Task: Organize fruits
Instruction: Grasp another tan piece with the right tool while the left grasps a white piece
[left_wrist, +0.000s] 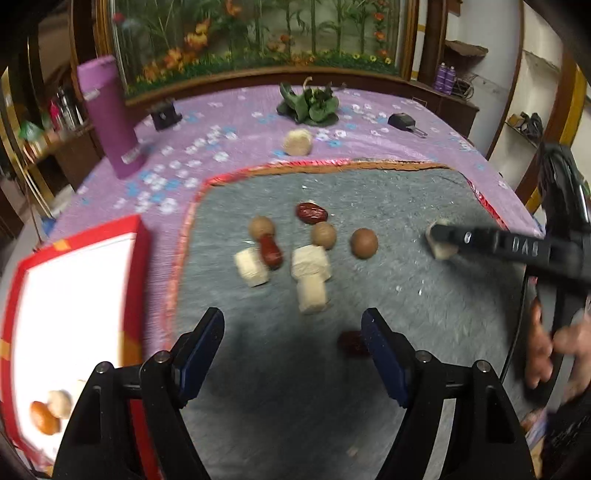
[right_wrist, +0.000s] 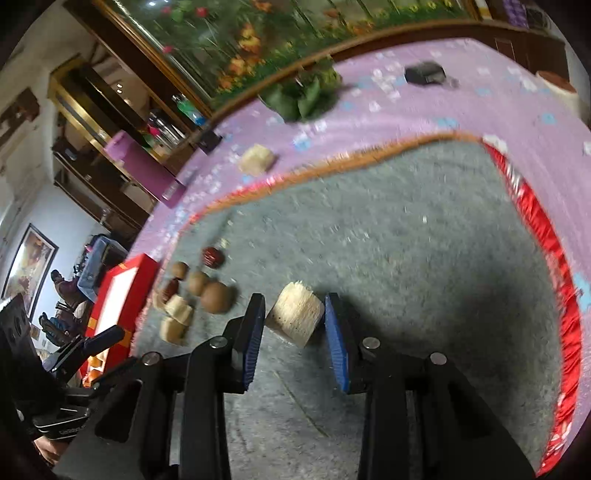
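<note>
On the grey mat (left_wrist: 369, 387) lie three brown round fruits (left_wrist: 364, 242), two red dates (left_wrist: 311, 213) and several pale cylinder pieces (left_wrist: 309, 262). My left gripper (left_wrist: 293, 350) hangs open above the mat's near part, with a dark date (left_wrist: 351, 343) just beside its right finger. The red box (left_wrist: 142, 258) with a white inside sits at the left and holds a brown fruit (left_wrist: 44, 417) and a pale piece (left_wrist: 61, 402). My right gripper (right_wrist: 294, 306) is shut on a pale cylinder piece (right_wrist: 295, 319). In the left wrist view the right gripper (left_wrist: 439, 240) is over the mat's right side.
A purple tumbler (left_wrist: 110, 118), a small black object (left_wrist: 166, 114), a green leafy bunch (left_wrist: 308, 103), a black key (left_wrist: 402, 122) and a stray pale piece (left_wrist: 297, 142) stand on the purple flowered cloth (left_wrist: 240, 122) behind the mat. A hand (left_wrist: 554, 350) holds the right gripper.
</note>
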